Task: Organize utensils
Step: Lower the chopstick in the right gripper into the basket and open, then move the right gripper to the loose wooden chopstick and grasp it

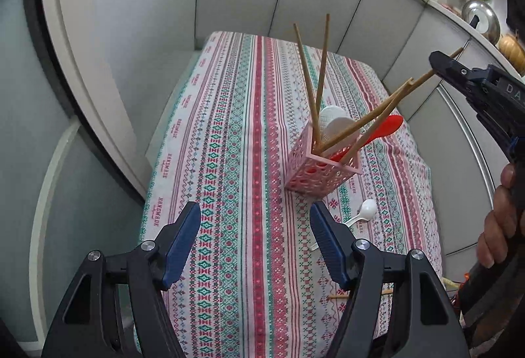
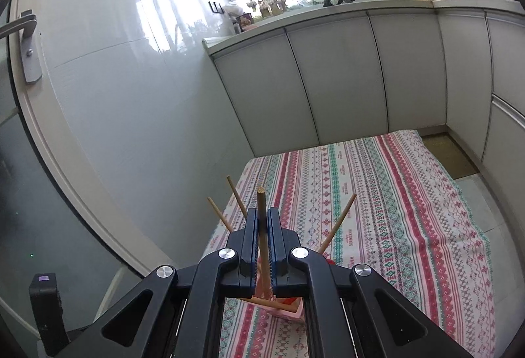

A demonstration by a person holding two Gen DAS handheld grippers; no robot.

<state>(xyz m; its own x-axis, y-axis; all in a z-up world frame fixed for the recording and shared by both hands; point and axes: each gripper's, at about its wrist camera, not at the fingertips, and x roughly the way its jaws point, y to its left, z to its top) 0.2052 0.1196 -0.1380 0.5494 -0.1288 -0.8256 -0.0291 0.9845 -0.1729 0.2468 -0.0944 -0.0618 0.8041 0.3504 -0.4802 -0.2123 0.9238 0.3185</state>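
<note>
Right gripper (image 2: 262,220) pinching a chopstick (image 2: 261,204) over the pink holder (image 1: 323,168), left gripper (image 1: 256,227) spread, white spoon (image 1: 364,210) beside

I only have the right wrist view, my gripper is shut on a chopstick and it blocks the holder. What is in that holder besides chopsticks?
Observer: A red spoon and a white spoon stand in the pink holder.
Operator: Anything left on the table?
Observer: A white spoon lies just before the holder, and a chopstick lies nearer, partly hidden.
Operator: And the left gripper?
Observer: The left gripper is open and holds nothing, above the cloth.
</note>
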